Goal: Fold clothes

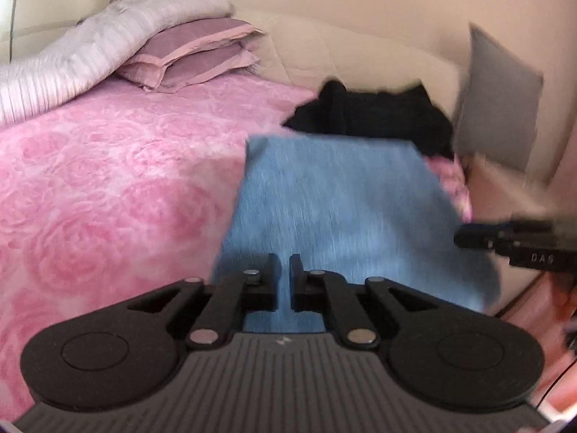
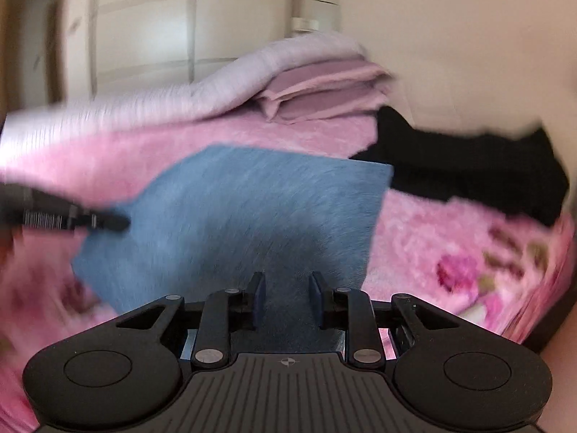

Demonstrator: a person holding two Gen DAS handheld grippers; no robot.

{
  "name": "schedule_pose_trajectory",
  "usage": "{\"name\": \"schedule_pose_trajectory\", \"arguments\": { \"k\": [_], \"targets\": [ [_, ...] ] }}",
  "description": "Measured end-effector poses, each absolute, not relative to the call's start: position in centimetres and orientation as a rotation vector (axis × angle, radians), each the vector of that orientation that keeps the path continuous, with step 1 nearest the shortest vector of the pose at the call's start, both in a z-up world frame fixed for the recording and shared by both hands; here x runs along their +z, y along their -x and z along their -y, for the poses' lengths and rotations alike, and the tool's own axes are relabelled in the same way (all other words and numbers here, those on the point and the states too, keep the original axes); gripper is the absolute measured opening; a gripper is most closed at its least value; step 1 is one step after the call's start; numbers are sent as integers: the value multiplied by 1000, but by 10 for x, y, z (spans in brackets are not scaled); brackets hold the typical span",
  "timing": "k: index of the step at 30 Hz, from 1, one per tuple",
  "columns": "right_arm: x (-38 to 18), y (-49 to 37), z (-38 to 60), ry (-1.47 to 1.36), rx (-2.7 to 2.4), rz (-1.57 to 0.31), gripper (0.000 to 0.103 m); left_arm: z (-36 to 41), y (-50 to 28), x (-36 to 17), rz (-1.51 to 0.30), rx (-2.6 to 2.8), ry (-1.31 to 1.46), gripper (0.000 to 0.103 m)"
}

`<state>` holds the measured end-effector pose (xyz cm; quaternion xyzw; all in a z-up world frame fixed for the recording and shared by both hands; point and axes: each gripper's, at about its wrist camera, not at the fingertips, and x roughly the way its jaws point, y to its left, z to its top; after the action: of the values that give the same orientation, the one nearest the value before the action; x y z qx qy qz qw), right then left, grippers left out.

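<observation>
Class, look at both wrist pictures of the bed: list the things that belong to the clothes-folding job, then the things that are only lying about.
Part of the job:
- blue cloth, held up over the bed
- black garment, heaped behind it
- left gripper, nearly shut on the blue cloth
- right gripper

Just lying about:
- pink bedspread
- stacked pillows
- pale quilt
- grey cushion

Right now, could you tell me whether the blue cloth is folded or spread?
Spread: the blue cloth shows as one flat sheet on the pink bedspread.
</observation>
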<state>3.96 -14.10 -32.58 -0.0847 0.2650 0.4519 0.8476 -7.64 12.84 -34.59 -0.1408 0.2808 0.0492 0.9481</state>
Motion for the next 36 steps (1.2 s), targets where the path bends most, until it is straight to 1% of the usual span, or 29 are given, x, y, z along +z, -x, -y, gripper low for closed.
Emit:
{"name": "schedule_pose_trajectory", "arguments": {
  "k": [3,5,9,12,19,22,25,28,36],
  "targets": [
    [-309,-84,151,-5,938,-644,26,-164,54,-327,-561,74,442,6],
    [-299,-113,149,-78,940,-688,26,-187,34,-319,-570,59,529,6],
    [-290,-169,139,-177,939,-782,26,-224,-9,-321,-633,27,722,7],
    [-293,-195,133,-226,959,-846,26,-242,-31,-336,-673,-1,879,7],
    [-303,-225,124,-289,1037,-926,25,-251,-49,-353,-692,-26,951,6],
    [-307,-231,121,-277,1048,-944,19,-256,-47,-355,-692,-10,947,6],
    [-308,-232,126,-300,1052,-945,19,-264,-42,-356,-680,-8,953,7],
    [-310,-233,129,-329,1049,-944,19,-267,-40,-358,-672,-30,973,10],
    [-309,-233,126,-329,1043,-942,19,-261,-48,-366,-687,-48,976,10]
  ]
}}
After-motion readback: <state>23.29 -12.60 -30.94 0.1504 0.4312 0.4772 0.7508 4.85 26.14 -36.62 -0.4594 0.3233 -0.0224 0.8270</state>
